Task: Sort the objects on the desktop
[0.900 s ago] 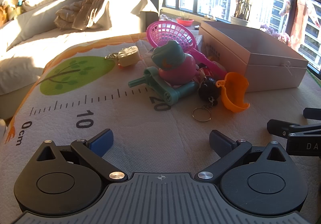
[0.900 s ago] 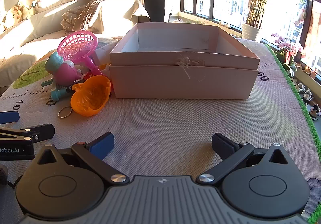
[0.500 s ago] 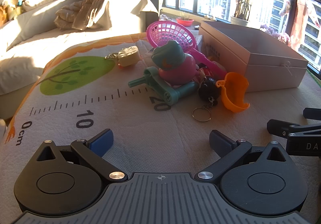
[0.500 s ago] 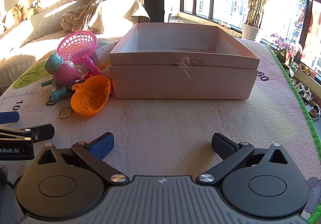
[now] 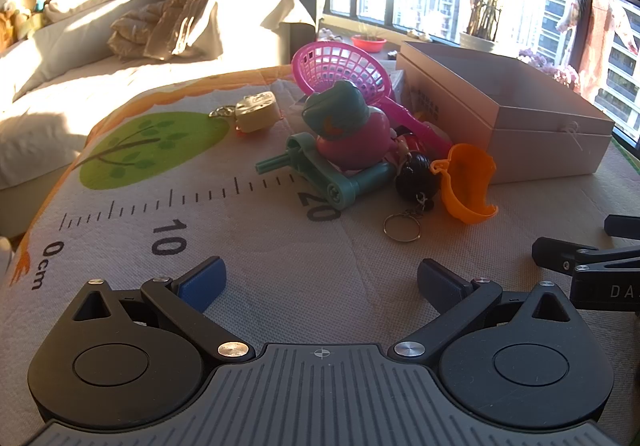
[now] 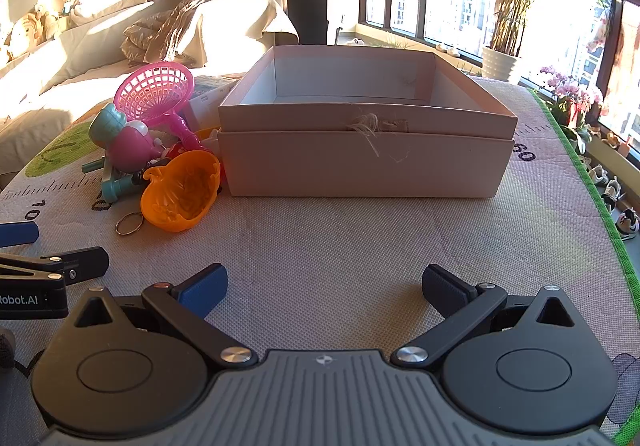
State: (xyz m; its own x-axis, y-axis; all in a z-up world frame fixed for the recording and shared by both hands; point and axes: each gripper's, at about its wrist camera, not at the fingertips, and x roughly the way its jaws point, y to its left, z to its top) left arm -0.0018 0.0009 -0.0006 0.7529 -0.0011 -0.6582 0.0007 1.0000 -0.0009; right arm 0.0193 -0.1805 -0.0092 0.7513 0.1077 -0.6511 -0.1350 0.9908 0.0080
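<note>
A heap of toys lies on the mat left of an open white box (image 6: 366, 162): a pink net scoop (image 5: 340, 72), a pink and teal figure (image 5: 348, 130), a teal crank toy (image 5: 340, 182), a black ball keychain (image 5: 414, 182), an orange cup (image 5: 466, 182) and a cream keychain (image 5: 256, 112). The box (image 5: 520, 126) looks empty inside. My left gripper (image 5: 320, 282) is open and empty, well short of the heap. My right gripper (image 6: 324, 286) is open and empty, in front of the box.
The printed ruler mat (image 5: 168, 206) covers the table; its green edge (image 6: 592, 186) runs along the right. A bed with a blanket (image 5: 180, 26) stands behind. Windows and a potted plant (image 6: 504, 58) are at the back right. Shoes (image 6: 624, 222) lie on the floor right.
</note>
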